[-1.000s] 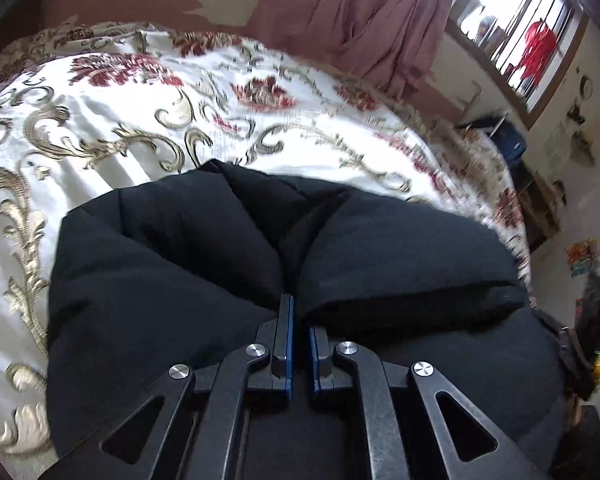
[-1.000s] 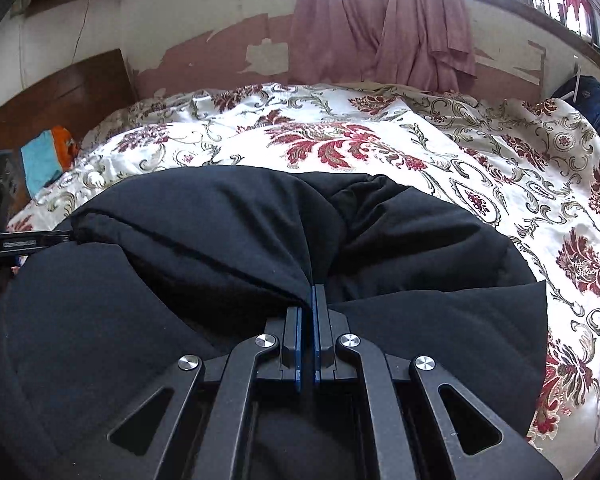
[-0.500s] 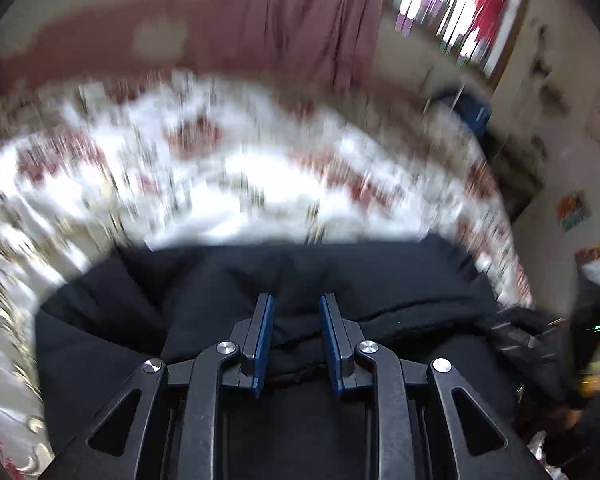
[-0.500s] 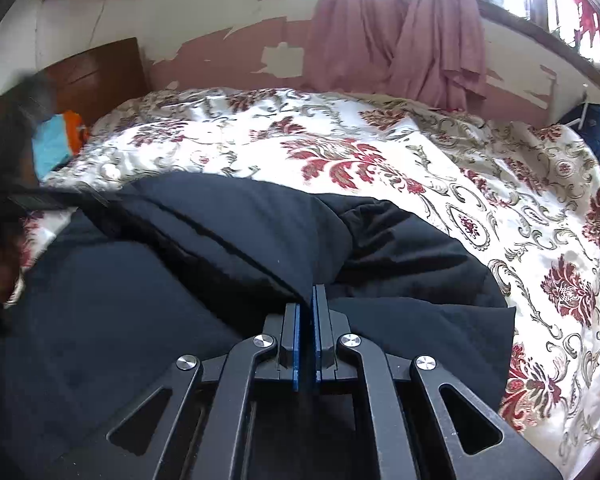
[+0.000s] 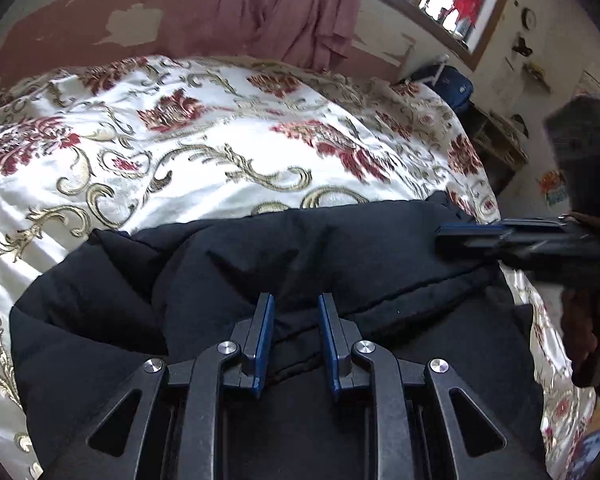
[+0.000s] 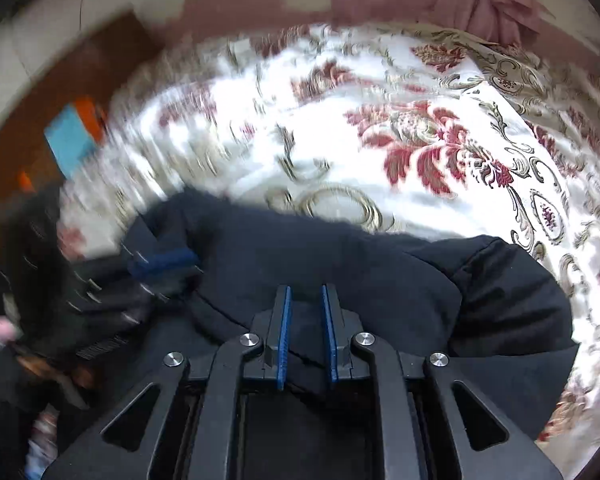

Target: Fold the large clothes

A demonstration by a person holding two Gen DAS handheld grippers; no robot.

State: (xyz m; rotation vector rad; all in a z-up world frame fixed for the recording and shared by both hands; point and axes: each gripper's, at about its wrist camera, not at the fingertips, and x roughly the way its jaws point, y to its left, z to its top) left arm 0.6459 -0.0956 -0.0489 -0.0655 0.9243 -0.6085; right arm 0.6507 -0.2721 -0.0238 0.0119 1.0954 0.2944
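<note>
Left gripper (image 5: 296, 340) seen parted, jaws just been opening, pads clear of cloth; folded edge of black garment (image 5: 300, 252) lying between and below them, not pinched. Right gripper (image 6: 306, 332) likewise parted, jaws just been opening; same garment (image 6: 340, 264) spread beneath, fold edge passing between pads, released. Garment laid folded on floral bedspread (image 5: 220, 140), near edge of bed. Pink curtain (image 5: 280, 4) hung behind bed.

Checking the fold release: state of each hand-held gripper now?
Left hand-held gripper: open, over the black garment.
Right hand-held gripper: just opened, holding nothing.
</note>
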